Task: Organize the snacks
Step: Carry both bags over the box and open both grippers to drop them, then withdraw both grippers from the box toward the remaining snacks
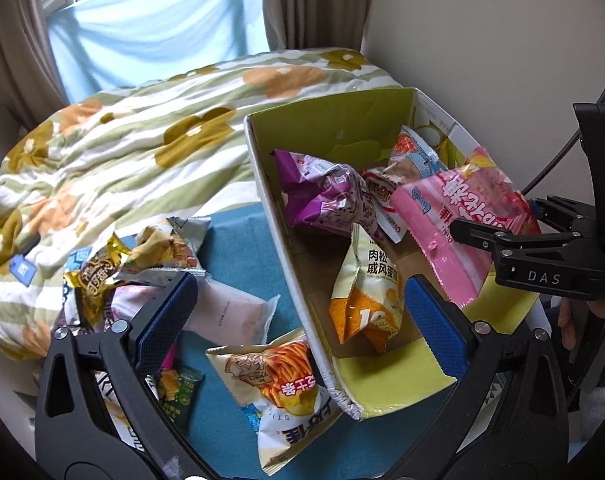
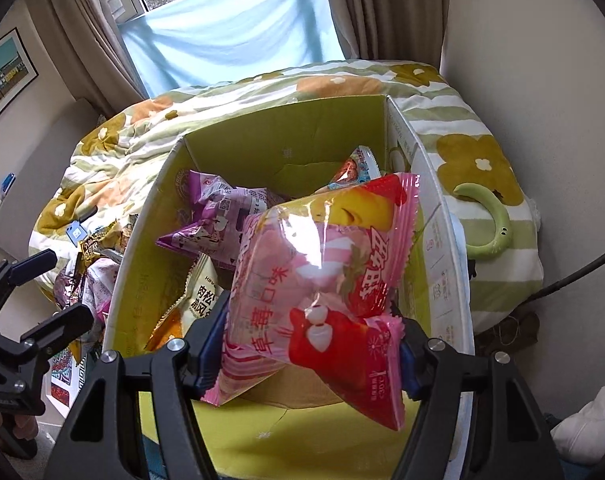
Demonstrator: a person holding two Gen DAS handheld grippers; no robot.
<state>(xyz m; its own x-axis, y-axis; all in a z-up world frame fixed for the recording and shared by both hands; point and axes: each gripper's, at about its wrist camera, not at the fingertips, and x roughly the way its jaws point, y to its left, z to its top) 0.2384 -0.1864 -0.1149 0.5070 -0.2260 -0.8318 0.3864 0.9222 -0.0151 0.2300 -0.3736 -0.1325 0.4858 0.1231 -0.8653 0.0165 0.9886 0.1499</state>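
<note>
An open cardboard box (image 1: 262, 184) with a yellow-green inside (image 2: 334, 132) sits on a blue cloth and holds a purple snack bag (image 1: 322, 196), a yellow-orange cake bag (image 1: 366, 292) and others. My right gripper (image 2: 308, 344) is shut on a pink strawberry marshmallow bag (image 2: 322, 264) and holds it over the box; it also shows in the left wrist view (image 1: 462, 224). My left gripper (image 1: 298, 312) is open and empty, straddling the box's left wall. Loose snacks lie left of the box: a noodle snack bag (image 1: 282, 392), a pale pink pack (image 1: 230, 312), a gold bag (image 1: 98, 280).
A flowered green and white duvet (image 1: 122, 160) covers the bed behind the box. A green curved neck device (image 2: 490, 224) lies on the duvet to the right. A window with curtains (image 2: 230, 36) stands behind; a wall (image 1: 482, 40) is close on the right.
</note>
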